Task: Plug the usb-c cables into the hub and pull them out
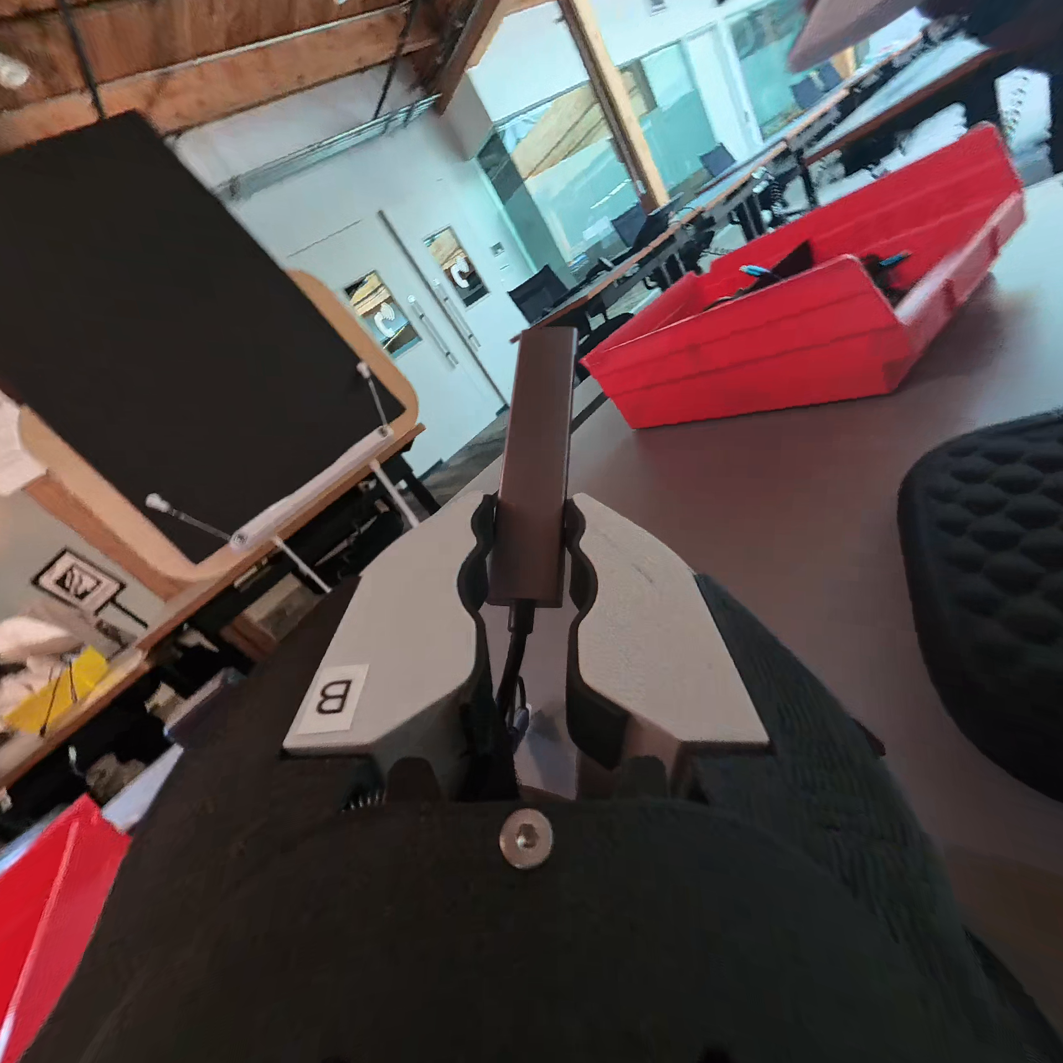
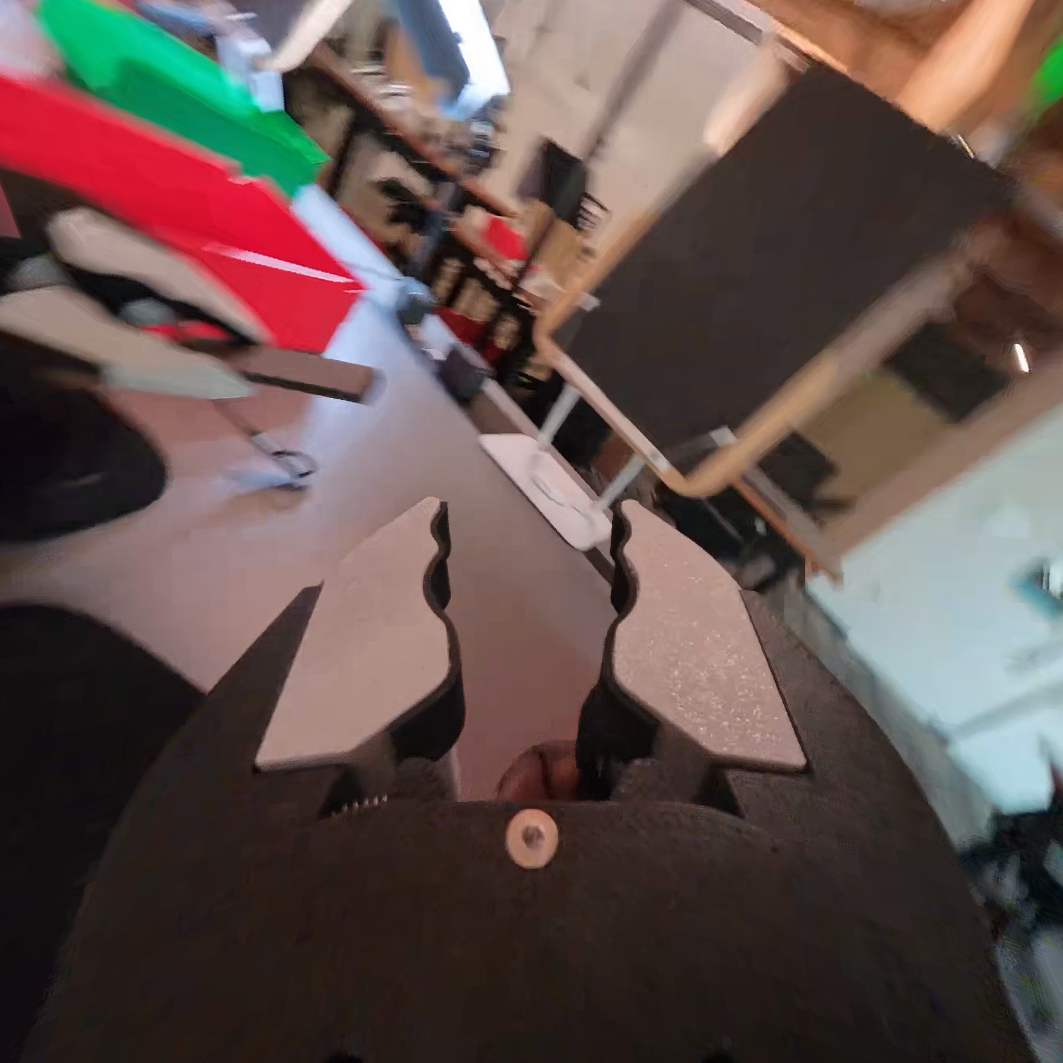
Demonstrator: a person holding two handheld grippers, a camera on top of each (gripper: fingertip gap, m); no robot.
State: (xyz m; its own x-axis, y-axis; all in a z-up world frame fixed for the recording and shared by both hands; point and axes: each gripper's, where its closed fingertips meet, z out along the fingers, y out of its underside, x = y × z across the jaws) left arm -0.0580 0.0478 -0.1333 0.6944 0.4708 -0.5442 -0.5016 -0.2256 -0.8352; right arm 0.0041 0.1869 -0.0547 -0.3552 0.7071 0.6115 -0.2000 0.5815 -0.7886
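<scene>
Your left wrist view is bright and mostly sharp, daylight coming through the glass walls at the far end, with wide-angle bending of straight lines toward the edges. Your right wrist view is smeared with motion blur: the red bin and the black board streak, and only the right gripper itself looks crisp.

Bare tabletop lies open ahead of the right gripper, bounded far left by 1 red bin, near left by a black mesh cushion, and right by a white stand base.
</scene>
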